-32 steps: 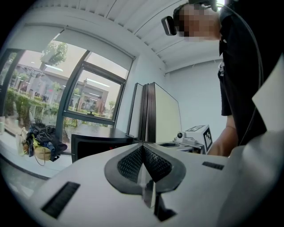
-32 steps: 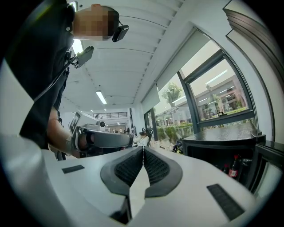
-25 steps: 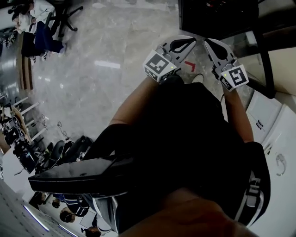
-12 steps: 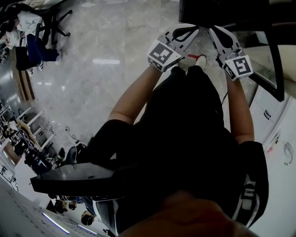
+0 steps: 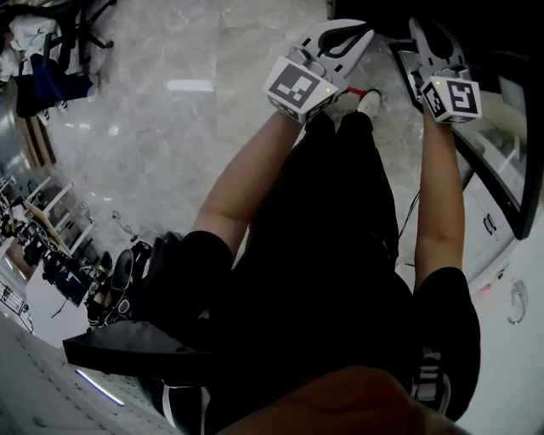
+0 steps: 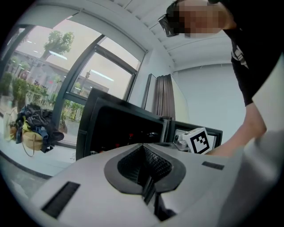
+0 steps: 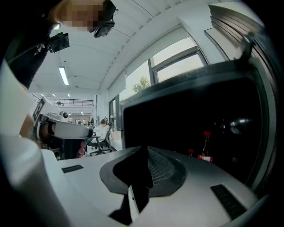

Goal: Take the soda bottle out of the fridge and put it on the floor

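Note:
The black fridge (image 7: 177, 115) stands open right in front of my right gripper (image 7: 143, 149), its inside dark. A soda bottle (image 7: 206, 148) with a red cap and red label stands upright deep inside, and a second red cap (image 7: 190, 151) shows to its left. Both grippers are shut and empty, short of the opening. In the head view the left gripper (image 5: 365, 31) and right gripper (image 5: 419, 25) reach forward side by side toward the fridge (image 5: 391, 13). The left gripper (image 6: 143, 146) also faces the fridge (image 6: 115, 128), with small red spots inside.
The fridge door (image 5: 501, 136) hangs open on the right, close to my right arm. White cabinets (image 5: 510, 280) stand beyond it. Pale marble floor (image 5: 187, 127) spreads to the left, with office chairs and seated people (image 5: 42, 76) far off. A red tape mark (image 5: 357, 90) lies by my shoe (image 5: 368, 102).
Both grippers have moved up the head view toward the fridge, still shut. The person has sunk lower, and the fridge door now lies closer beside the right arm.

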The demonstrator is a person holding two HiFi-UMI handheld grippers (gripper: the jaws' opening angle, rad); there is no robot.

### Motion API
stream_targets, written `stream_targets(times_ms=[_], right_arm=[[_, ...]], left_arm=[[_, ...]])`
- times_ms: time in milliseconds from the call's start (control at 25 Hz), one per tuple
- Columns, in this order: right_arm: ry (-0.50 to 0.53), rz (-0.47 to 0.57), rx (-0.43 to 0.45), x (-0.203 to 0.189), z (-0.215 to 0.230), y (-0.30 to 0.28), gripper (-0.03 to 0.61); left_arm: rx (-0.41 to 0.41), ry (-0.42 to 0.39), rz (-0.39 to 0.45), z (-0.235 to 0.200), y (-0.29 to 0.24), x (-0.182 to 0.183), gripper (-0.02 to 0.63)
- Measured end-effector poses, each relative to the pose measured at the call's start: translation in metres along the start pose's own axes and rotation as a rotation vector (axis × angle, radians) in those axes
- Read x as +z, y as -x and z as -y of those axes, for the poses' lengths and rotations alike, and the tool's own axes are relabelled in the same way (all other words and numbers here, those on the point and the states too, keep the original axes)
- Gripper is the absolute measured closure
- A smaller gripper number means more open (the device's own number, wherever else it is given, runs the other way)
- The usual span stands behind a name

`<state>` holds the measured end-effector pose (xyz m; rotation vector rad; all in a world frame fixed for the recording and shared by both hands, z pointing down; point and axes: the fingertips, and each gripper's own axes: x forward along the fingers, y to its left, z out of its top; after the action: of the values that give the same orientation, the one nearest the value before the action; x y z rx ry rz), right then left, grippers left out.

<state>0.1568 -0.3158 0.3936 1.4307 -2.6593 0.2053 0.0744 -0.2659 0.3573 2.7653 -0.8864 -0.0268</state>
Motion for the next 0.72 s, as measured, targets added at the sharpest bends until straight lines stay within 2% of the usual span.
stream_targets(times_ms=[120, 280, 400, 720], right_arm=[[-0.014, 0.012, -0.034, -0.029, 0.027, -0.018, 0.539], [-0.030, 0.004, -0.047, -0.070, 0.052, -0.042, 0.423], [-0.024, 0.031, -0.078, -0.080, 0.068, -0.053, 0.368], [-0.011, 0.075, -0.128, -0.091, 0.087, -0.078, 0.308]], left_arm=[[0.033, 0.005, 0.006, -0.018, -0.015, -0.031, 0.615], [0.059, 0.010, 0.016, -0.040, -0.035, -0.067, 0.615], [0.076, 0.001, 0.033, -0.049, -0.048, -0.082, 0.615], [0.095, -0.034, 0.049, -0.062, -0.067, -0.099, 0.615]])
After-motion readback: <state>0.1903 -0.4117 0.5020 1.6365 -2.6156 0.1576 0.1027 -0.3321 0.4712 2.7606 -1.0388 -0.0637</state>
